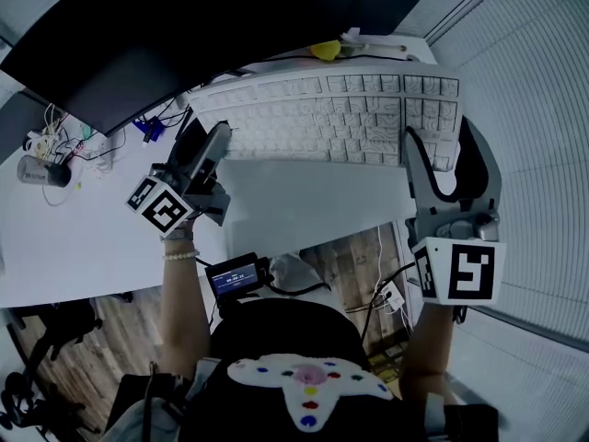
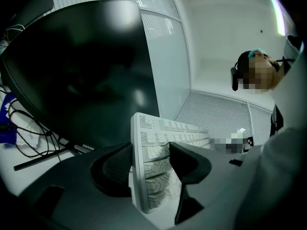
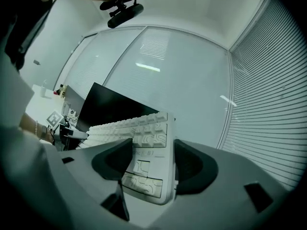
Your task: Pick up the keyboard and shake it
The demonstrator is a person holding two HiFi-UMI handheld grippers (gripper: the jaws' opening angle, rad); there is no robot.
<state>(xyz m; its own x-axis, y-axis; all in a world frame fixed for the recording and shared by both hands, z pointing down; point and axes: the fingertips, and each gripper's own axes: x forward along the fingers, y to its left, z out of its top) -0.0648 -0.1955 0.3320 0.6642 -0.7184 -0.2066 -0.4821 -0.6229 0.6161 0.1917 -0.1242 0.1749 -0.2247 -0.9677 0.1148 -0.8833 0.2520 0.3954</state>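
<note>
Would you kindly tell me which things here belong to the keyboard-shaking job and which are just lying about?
In the job:
keyboard
left gripper, shut on one end
right gripper, shut on the other end

Lying about:
monitor
cables
yellow object
desk

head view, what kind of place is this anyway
Most likely an office workstation: a white desk carrying a large dark monitor and tangled cables, a white keyboard held above it, and slatted window blinds along one side.
</note>
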